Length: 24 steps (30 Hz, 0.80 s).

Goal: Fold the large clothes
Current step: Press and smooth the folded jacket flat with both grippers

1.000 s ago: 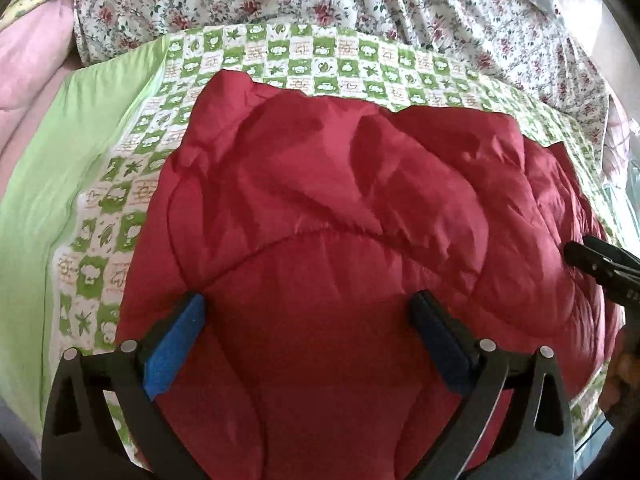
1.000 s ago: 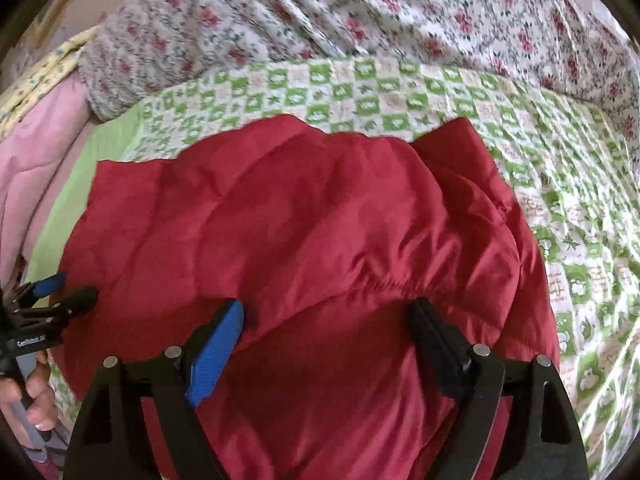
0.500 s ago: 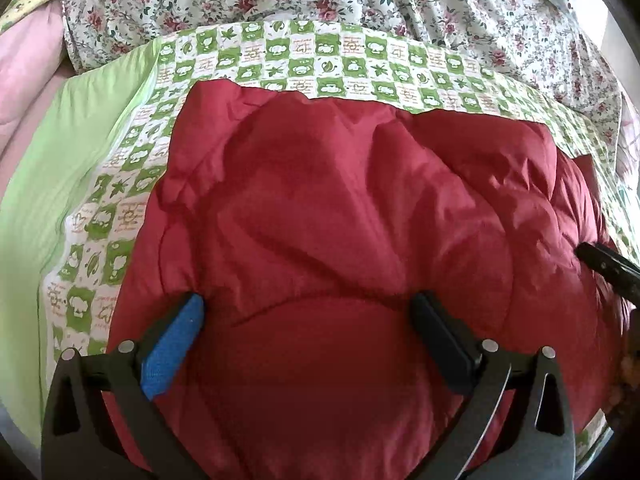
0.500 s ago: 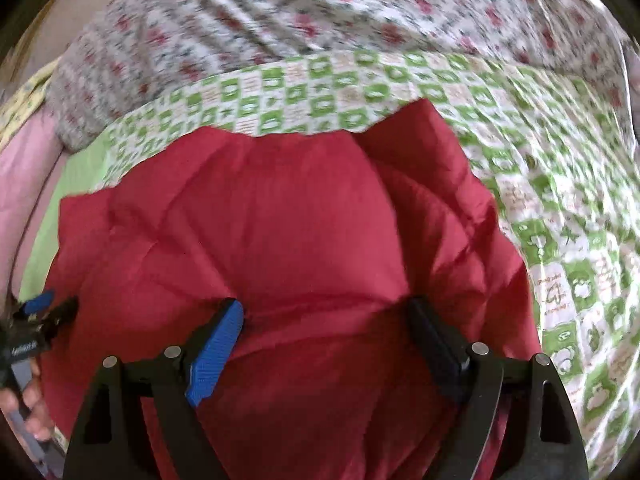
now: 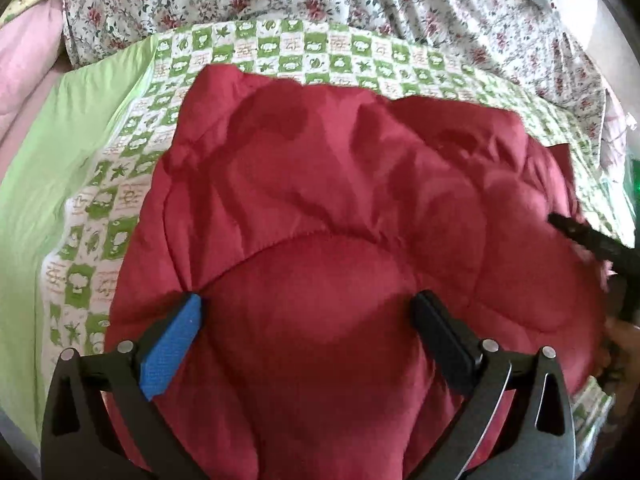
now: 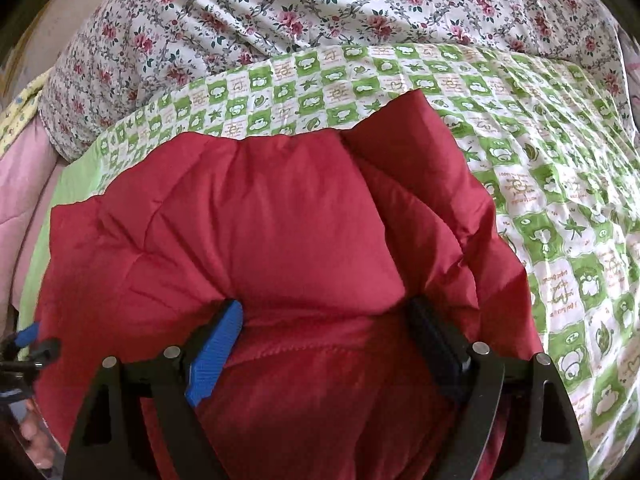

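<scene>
A large red padded jacket [image 5: 320,208] lies bunched on a green-and-white checked sheet [image 5: 304,52]; it also fills the right wrist view [image 6: 260,240]. My left gripper [image 5: 308,320] stands wide open, its fingers pressing into the jacket's near part with a bulge of fabric between them. My right gripper [image 6: 324,324] is also wide open over the jacket's right side, fabric bulging between its fingers. The right gripper's tip [image 5: 580,236] shows at the right edge of the left view; the left gripper [image 6: 28,344] shows at the far left of the right view.
A floral quilt [image 6: 320,8] is heaped along the back of the bed. A plain light-green sheet [image 5: 52,168] and pink bedding [image 5: 24,60] lie to the left. The checked sheet [image 6: 560,200] extends to the right of the jacket.
Both grippers have moved over the jacket and the views have shifted; the far edge of the jacket has been pushed back and its folds have changed. Both jaws stay wide open.
</scene>
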{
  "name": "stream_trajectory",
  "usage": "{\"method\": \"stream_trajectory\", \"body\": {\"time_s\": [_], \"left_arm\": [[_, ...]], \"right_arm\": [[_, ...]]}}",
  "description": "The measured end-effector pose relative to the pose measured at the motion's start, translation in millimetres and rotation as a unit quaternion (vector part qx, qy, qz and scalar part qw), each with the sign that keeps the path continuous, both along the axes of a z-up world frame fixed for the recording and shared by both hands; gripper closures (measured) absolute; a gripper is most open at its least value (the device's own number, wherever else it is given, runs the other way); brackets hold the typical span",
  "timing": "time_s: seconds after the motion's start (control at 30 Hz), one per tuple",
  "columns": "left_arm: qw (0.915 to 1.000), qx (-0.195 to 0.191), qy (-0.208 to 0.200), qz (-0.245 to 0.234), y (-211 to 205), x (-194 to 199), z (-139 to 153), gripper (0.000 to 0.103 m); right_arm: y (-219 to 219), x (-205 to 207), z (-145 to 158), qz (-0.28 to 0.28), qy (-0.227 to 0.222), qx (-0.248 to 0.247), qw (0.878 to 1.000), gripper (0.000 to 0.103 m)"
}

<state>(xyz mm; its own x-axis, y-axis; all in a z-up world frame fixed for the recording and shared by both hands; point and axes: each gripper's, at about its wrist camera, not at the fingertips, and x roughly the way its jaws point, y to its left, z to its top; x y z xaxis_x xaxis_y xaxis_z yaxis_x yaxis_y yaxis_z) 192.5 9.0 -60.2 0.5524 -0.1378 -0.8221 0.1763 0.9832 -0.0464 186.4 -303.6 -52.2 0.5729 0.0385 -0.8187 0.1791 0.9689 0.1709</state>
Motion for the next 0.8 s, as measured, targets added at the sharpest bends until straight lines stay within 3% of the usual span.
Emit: {"method": "stream_trajectory", "body": {"time_s": [0.13, 0.27, 0.37, 0.43, 0.57, 0.8], "left_arm": [[1.0000, 0.007, 0.002, 0.006, -2.3, 3.8, -0.5, 0.000], [1.0000, 0.007, 0.001, 0.006, -1.2, 3.7, -1.2, 0.000], [0.9999, 0.011, 0.000, 0.007, -1.1, 2.7, -0.8, 0.000], [0.9999, 0.010, -0.001, 0.007, -1.3, 2.4, -0.8, 0.000], [0.9999, 0.013, -0.001, 0.006, -1.2, -2.6, 2.7, 0.000], [1.0000, 0.005, -0.005, 0.002, 3.7, -31.0, 16.8, 0.000]], "right_arm": [[8.0, -17.5, 24.4, -0.005, -0.012, -0.009, 1.000, 0.018], [42.5, -53.7, 54.2, 0.042, -0.042, -0.024, 0.998, 0.016], [63.2, -61.5, 44.5, 0.078, -0.012, -0.033, 0.996, 0.016], [70.1, -59.6, 26.0, 0.084, 0.012, -0.064, 0.994, 0.015], [59.1, -51.4, 8.0, 0.074, 0.018, -0.037, 0.996, 0.010], [60.5, -54.4, 6.9, 0.072, 0.014, -0.041, 0.996, 0.009]]}}
